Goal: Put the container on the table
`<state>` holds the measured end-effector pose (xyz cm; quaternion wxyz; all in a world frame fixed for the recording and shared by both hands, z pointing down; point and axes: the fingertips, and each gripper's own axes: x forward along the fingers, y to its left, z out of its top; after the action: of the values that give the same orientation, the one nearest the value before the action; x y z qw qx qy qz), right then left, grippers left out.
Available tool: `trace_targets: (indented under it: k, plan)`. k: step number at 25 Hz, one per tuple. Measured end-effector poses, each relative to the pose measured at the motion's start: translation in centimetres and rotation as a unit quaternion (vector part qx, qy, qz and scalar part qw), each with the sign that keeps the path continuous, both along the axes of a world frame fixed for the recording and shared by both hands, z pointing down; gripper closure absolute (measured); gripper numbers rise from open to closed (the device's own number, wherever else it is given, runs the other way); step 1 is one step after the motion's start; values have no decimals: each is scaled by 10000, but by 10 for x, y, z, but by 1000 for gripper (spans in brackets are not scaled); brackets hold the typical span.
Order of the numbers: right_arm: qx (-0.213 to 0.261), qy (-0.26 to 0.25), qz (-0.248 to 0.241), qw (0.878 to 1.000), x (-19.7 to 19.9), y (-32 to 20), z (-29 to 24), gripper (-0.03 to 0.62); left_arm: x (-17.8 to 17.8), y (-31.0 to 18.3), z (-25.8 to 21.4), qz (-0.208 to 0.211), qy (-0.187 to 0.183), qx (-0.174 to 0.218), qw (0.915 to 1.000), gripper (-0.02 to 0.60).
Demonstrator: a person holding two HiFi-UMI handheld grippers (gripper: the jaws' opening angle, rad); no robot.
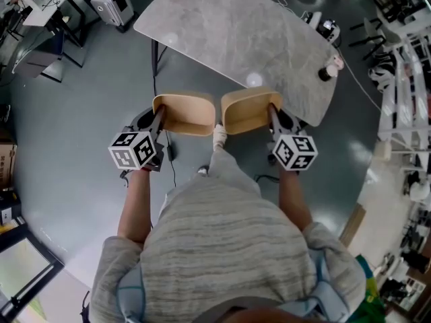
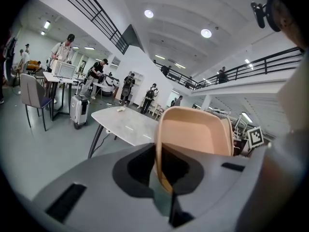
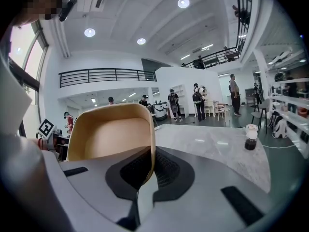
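Item 1. Left tan paperboard container (image 1: 183, 113), rounded-square and open-topped, at centre frame in the head view. In the left gripper view it (image 2: 193, 138) stands on edge with its hollow facing the camera. The left gripper (image 1: 159, 115) has its jaws clamped on the container's left rim wall; the wall runs down into the notch between the jaws of the left gripper (image 2: 161, 174).

Item 2. Right tan paperboard container (image 1: 250, 110), of the same make, just beside the first and not visibly touching it. The right gripper (image 1: 273, 114) is closed on its right rim wall. In the right gripper view the container (image 3: 112, 135) fills the centre-left, its edge pinched in the right gripper (image 3: 145, 172).

Item 3. Grey stone-patterned table with rounded top (image 1: 236, 32), in the upper half of the head view. Both containers are held in the air at its near edge, not resting on it. The table also shows at centre-left (image 2: 126, 124) and at right (image 3: 217, 146).

Item 4. Small pale-capped bottle with dark contents (image 1: 328, 70), on the table's right end, well apart from the containers; also at right (image 3: 250, 137).

Item 5. Silver wheeled suitcase (image 2: 78, 110), on the floor at left.
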<state>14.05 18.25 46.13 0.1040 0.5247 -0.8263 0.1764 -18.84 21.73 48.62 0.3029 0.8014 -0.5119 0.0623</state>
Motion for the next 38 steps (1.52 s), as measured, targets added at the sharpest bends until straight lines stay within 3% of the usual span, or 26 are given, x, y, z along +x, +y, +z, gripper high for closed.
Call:
trace_targets:
  k: [16, 38]
  plan:
    - [-133, 16, -85, 9999, 13, -151, 2, 588, 16, -152, -1, -30, -65, -105, 9999, 557]
    - [-147, -15, -300, 9994, 41, -283, -7, 588, 54, -283, -15, -123, -188, -115, 9997, 557]
